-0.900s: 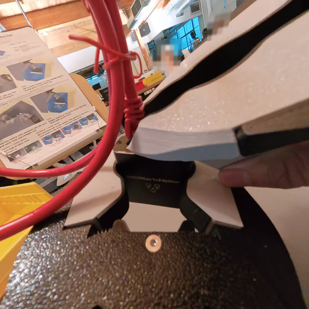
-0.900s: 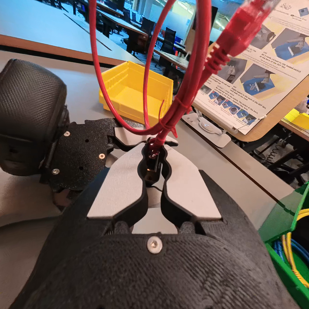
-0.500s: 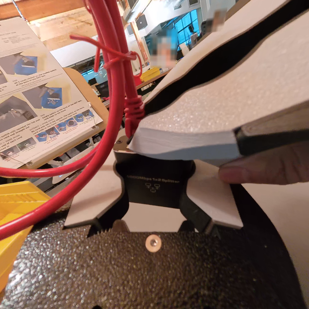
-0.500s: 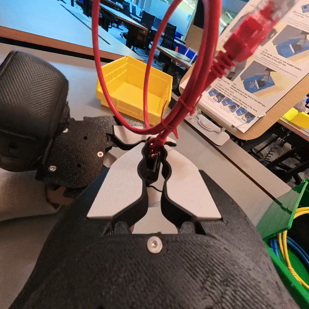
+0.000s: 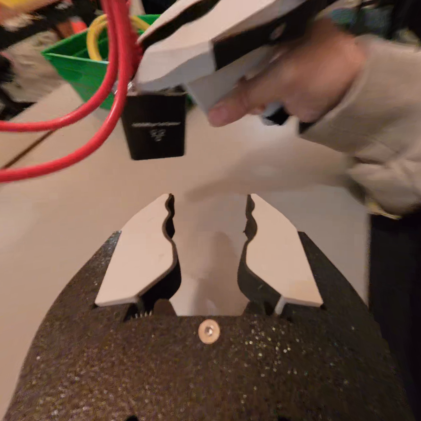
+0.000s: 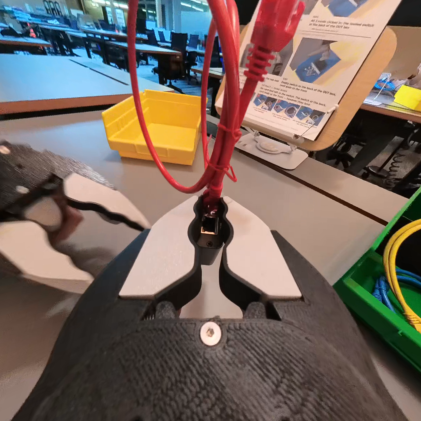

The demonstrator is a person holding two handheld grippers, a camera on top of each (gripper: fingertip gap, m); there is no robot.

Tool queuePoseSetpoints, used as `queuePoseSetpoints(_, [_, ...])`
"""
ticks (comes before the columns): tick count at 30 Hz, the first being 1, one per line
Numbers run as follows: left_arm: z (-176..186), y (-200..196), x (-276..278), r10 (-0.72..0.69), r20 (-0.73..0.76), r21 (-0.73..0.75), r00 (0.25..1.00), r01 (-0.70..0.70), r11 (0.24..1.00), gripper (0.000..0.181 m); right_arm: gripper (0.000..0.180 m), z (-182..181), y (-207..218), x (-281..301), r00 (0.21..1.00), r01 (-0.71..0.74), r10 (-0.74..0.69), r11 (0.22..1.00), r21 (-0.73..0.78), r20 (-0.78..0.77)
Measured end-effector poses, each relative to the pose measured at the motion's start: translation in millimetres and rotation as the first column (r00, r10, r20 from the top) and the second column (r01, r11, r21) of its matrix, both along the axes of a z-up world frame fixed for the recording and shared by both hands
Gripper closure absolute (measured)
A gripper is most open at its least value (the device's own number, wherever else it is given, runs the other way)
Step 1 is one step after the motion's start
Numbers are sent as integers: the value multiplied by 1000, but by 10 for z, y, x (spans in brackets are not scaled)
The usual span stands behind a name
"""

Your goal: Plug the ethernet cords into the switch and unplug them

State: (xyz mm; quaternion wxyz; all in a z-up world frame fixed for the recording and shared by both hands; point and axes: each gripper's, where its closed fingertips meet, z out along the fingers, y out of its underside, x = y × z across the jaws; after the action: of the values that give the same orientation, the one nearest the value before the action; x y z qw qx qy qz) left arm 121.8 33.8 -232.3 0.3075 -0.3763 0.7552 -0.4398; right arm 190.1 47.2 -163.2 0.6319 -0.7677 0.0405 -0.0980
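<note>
The left gripper (image 5: pixel 210 200) has let go, fingers apart; the right gripper (image 6: pixel 210 205) alone clamps the switch (image 5: pixel 156 126), red cord (image 6: pixel 224 114) plugged.

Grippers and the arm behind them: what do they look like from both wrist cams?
The left gripper and right gripper match: textured black bodies, pale grey finger plates with wavy black inner edges, and a silver screw at centre. No cables on them. The person's sleeve is light beige.
</note>
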Motion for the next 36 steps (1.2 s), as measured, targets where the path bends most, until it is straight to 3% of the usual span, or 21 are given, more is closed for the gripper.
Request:
queuePoseSetpoints(3, [569,-140,-261,-121,115,-97,986,132,986,134,166,-29,27,-51,999,-35,35,999,-16,9])
queuePoseSetpoints(4, [775,-99,-271,-102,156,-114,983,121,986,143,166,-33,51,-87,999,-51,51,999,-20,6])
queuePoseSetpoints(6, [998,101,-187,-21,149,-100,989,36,994,147,166,-33,107,-191,995,-95,96,995,-37,25])
queuePoseSetpoints(9, [1015,428,-26,66,77,4,995,-66,998,133,166,-5,186,-339,987,-137,142,988,-67,70])
queuePoseSetpoints(15, [844,523,70,-13,-63,66,998,17,998,130,166,57,290,-665,954,-271,280,958,-95,108])
queuePoseSetpoints(22, [921,313,8,-182,-65,-11,981,182,983,167,166,102,295,-772,939,-332,339,938,-95,66])
queuePoseSetpoints(27, [1011,239,149,-120,-35,-67,992,118,991,169,166,199,225,-613,957,-287,288,958,-12,23])
queuePoseSetpoints(30, [1203,255,284,-34,6,-201,999,34,979,169,163,369,166,-448,981,-187,181,977,99,71])
queuePoseSetpoints(33, [1354,394,451,151,16,-344,988,-137,929,170,131,515,69,-193,990,5,-33,980,197,136])
queuePoseSetpoints(36, [1446,448,510,251,-5,-448,968,-227,865,170,109,439,17,35,953,176,-209,971,160,220])
